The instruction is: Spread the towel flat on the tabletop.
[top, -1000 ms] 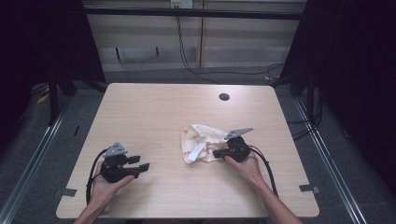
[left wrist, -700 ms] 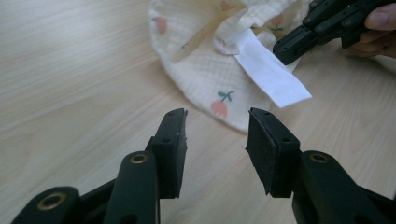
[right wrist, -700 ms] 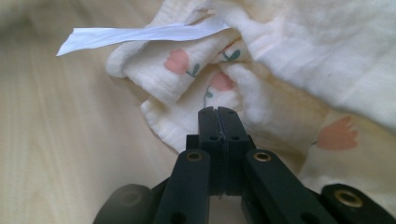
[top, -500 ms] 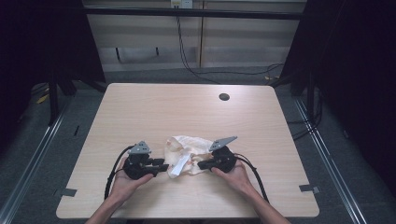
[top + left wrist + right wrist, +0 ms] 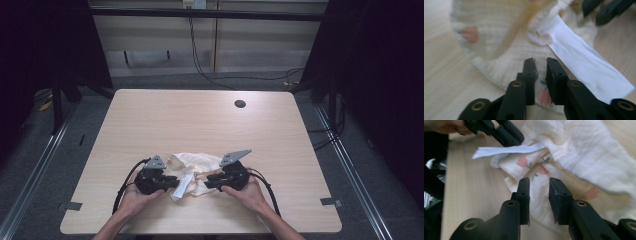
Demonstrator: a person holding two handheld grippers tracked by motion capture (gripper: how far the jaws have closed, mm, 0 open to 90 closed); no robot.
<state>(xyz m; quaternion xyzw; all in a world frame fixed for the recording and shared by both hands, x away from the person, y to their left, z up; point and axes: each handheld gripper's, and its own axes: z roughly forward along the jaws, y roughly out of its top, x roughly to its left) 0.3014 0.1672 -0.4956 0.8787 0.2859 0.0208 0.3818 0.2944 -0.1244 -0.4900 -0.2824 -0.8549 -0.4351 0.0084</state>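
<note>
Our left gripper jaws slightly parted over the cream cloth, white label just right of it, our right gripper spread above the cloth's flowered fold.

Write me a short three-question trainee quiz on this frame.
1. True or false: the cream cloth with pink flowers lies near the person's edge of the table.
2. What white strip sticks out of the cloth by the left gripper? A) paper label B) rope C) ruler
3. Are the right gripper jaws closed tight or apart over the cloth?

Key: 1 true. 2 A, the paper label. 3 apart, with cloth showing between them.
</note>
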